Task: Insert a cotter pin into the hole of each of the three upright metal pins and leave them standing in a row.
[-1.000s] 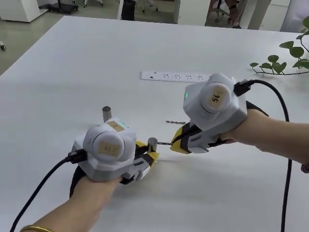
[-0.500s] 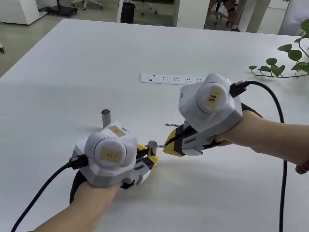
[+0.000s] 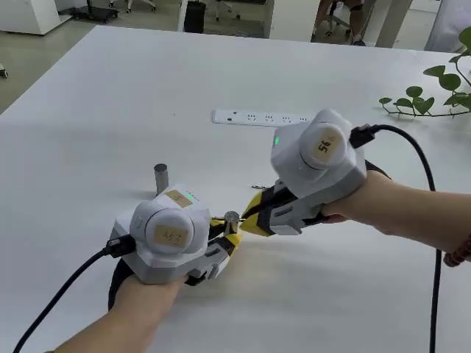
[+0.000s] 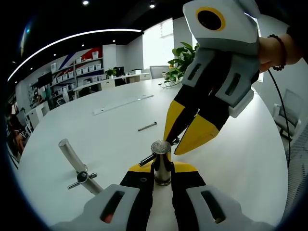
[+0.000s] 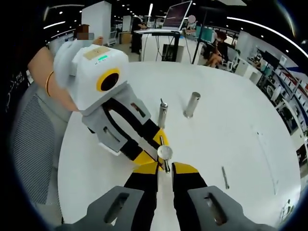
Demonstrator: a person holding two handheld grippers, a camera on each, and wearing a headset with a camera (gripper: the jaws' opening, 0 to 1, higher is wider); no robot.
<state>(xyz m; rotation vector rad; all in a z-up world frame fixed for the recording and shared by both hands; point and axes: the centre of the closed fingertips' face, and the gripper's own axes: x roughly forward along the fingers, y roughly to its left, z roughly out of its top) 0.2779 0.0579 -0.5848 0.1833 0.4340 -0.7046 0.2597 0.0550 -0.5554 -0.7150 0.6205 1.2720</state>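
While the left gripper (image 4: 162, 169) holds an upright metal pin (image 4: 161, 155) on the bench (image 4: 96, 130), jaws pressed against its lower shaft, the right gripper (image 5: 165, 167) works a cotter pin (image 4: 146, 160) into the hole just under its head. The right jaws are squeezed together on the thin wire. In the left gripper view a short stub pokes out of the metal pin on the side away from the right gripper, so I judge the cotter pin to be partway through, not yet seated.

A second pin (image 4: 76, 160) stands just beside the left gripper with a cross-piece (image 4: 83, 177) already through it. A third pin (image 5: 191, 105) stands farther off and looks bare. That makes this the middle insertion of three.

The next move calls for a straight push along the hole's axis while the left jaws keep the metal pin from tipping. The loose cotter pin (image 4: 147, 126), lying well apart on the bench, would then go to the third pin.

The hole itself is hidden by the yellow jaw tips. In the head view both gripper housings cover most of the joint. How much wire remains on the right side is hard to make out, and the third pin's hole is too small to read.
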